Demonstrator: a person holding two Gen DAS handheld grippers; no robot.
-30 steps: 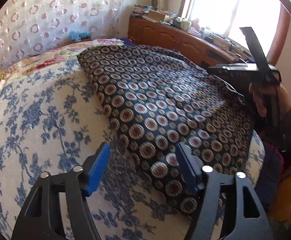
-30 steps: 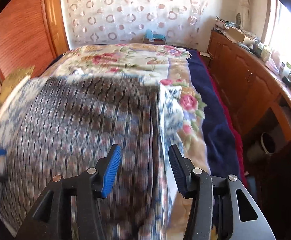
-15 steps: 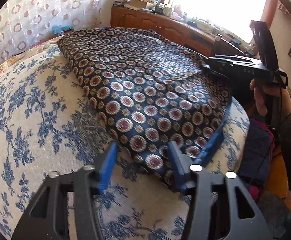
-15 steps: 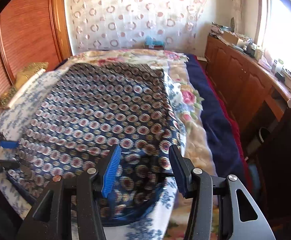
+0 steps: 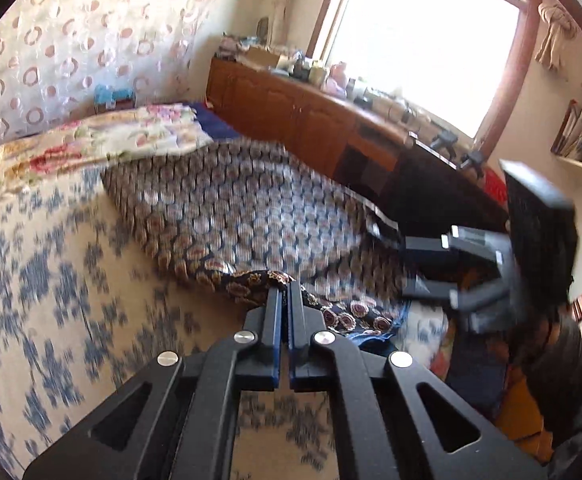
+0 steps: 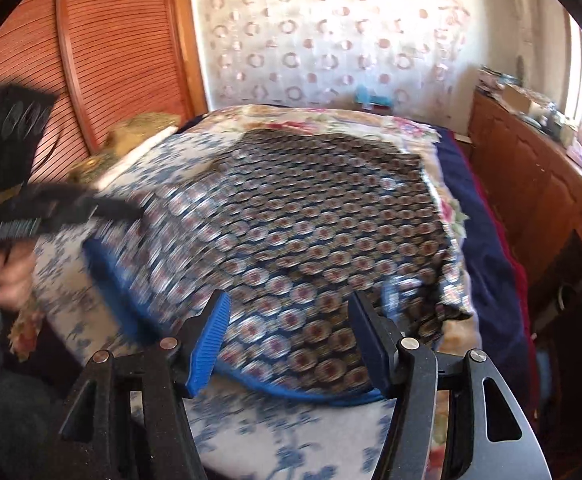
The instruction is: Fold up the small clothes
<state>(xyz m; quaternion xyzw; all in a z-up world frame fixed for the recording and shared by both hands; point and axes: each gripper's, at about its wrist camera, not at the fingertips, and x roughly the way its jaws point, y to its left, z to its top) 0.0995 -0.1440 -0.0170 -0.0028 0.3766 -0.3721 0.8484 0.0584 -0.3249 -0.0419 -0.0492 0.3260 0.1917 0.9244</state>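
One second ago the left claw (image 5: 284, 294) stood wide over the bed cover (image 5: 51, 280); now it is clenched on the near edge of the patterned garment (image 5: 243, 216) and lifts a fold of it. The right claw (image 6: 291, 320), at 3 o'clock in the left view, has just been opening further and stays released, nothing pressed between its ribbed blue pads (image 6: 207, 344). The garment, thin fabric with round medallions and blue hem, lies on the bed.
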